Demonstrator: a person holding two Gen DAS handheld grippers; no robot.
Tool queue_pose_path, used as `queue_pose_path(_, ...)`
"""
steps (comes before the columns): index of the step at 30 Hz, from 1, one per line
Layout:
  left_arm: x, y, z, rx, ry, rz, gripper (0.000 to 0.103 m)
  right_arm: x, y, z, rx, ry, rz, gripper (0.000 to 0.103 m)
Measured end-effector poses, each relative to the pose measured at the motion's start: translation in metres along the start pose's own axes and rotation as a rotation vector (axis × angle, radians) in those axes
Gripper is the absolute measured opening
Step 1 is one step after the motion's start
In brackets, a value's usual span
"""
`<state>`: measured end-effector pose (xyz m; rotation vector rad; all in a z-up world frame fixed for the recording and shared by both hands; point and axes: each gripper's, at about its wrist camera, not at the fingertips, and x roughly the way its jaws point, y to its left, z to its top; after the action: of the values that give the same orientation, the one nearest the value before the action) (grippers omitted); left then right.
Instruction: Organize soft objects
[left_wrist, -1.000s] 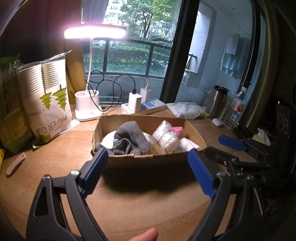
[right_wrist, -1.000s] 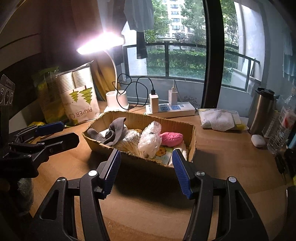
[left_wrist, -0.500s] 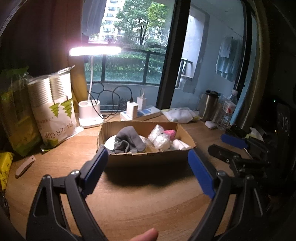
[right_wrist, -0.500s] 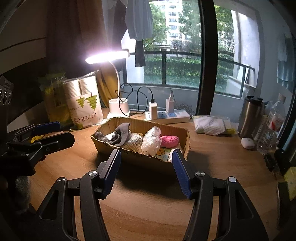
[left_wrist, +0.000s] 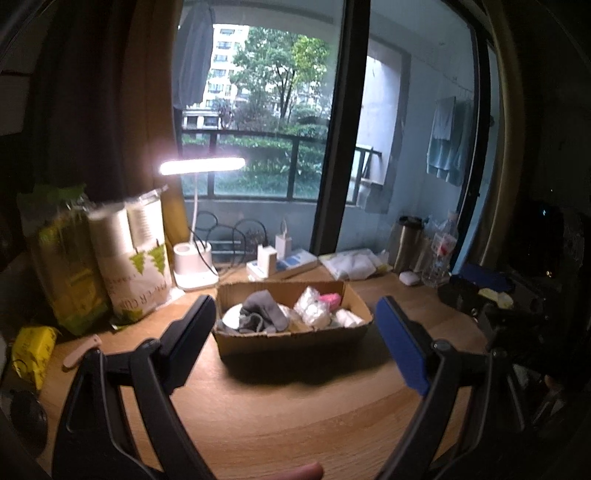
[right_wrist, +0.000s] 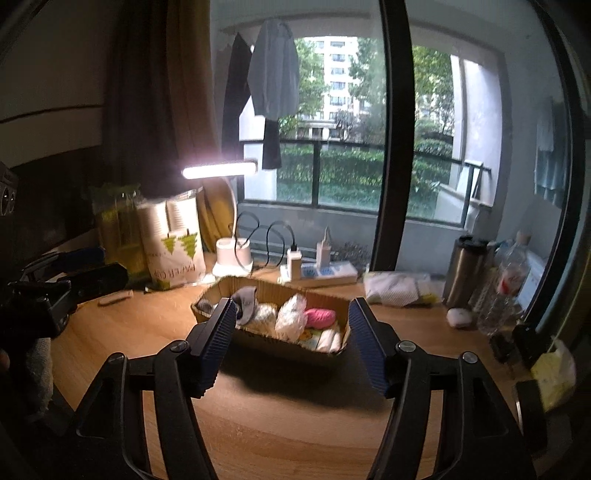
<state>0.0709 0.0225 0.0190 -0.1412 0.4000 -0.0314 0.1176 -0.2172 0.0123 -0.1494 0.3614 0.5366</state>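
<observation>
Left wrist view: left gripper (left_wrist: 293, 334) held above the desk (left_wrist: 295, 417), jaws spread wide, nothing between them; cardboard box (left_wrist: 291, 341) sits ahead, framed between the fingers.
Right wrist view: right gripper (right_wrist: 291, 349) likewise released, jaws apart, empty; same box (right_wrist: 271, 338) ahead, not touched.
Box contents: grey sock (left_wrist: 260, 315) at left end, draped over a white item; clear plastic bundle (left_wrist: 312, 308) mid-box; pink soft item (left_wrist: 330, 298) toward back right; white roll (left_wrist: 347, 318) at right end. Right cam adds a printed packet at near right corner, detail too blurred to ID.
Box position: centre of desk, well apart from both grippers.
Behind box: desk lamp (left_wrist: 201, 168) lit, white base just behind box's left rear corner; power strip (left_wrist: 284, 264) w/ chargers plugged in, behind box.
Left side of desk: paper cup pack (left_wrist: 135, 254) upright beside a green bag (left_wrist: 64, 258); yellow packet (left_wrist: 31, 349) near the edge.
Right side of desk: folded white cloth (right_wrist: 399, 290), steel tumbler (right_wrist: 469, 271), water bottle (right_wrist: 506, 284), small white case (right_wrist: 459, 316).
Other gripper: left unit visible at far left of right cam, apart from the box.
</observation>
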Motion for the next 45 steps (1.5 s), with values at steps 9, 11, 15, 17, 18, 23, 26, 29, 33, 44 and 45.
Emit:
queue_pose_path(9,-0.038,0.001,0.026,-0.014,-0.085,0.072,0.090,-0.038,0.001,0.031,-0.011,-0.073,-0.040,0.087)
queue_pose_path(11,-0.045,0.003,0.031,-0.028,-0.102,0.100,0.096,-0.044,0.002,0.036,-0.013,-0.080,-0.045,0.093)
queue_pose_path(15,-0.059,0.004,0.039,-0.023,-0.137,0.128,0.102,-0.055,0.003,0.044,-0.018,-0.094,-0.061,0.096)
queue_pose_path(17,-0.064,0.002,0.042,-0.007,-0.148,0.151,0.102,-0.059,0.004,0.047,-0.023,-0.099,-0.068,0.096)
queue_pose_path(18,-0.065,0.002,0.043,0.001,-0.155,0.155,0.102,-0.060,0.004,0.048,-0.025,-0.101,-0.072,0.096)
queue_pose_path(23,-0.072,0.000,0.050,0.029,-0.177,0.166,0.102,-0.067,0.005,0.054,-0.027,-0.117,-0.084,0.096)
queue_pose_path(26,-0.073,0.001,0.051,0.025,-0.186,0.166,0.102,-0.069,0.007,0.055,-0.032,-0.123,-0.085,0.096)
queue_pose_path(29,-0.073,0.002,0.050,0.021,-0.189,0.168,0.102,-0.070,0.009,0.056,-0.038,-0.129,-0.084,0.096)
queue_pose_path(33,-0.073,0.003,0.051,0.019,-0.190,0.168,0.102,-0.069,0.010,0.055,-0.038,-0.131,-0.085,0.096)
queue_pose_path(44,-0.071,0.001,0.051,0.024,-0.182,0.170,0.102,-0.070,0.009,0.056,-0.039,-0.130,-0.087,0.096)
queue_pose_path(45,-0.071,0.000,0.051,0.027,-0.181,0.167,0.102,-0.070,0.009,0.056,-0.038,-0.130,-0.087,0.096)
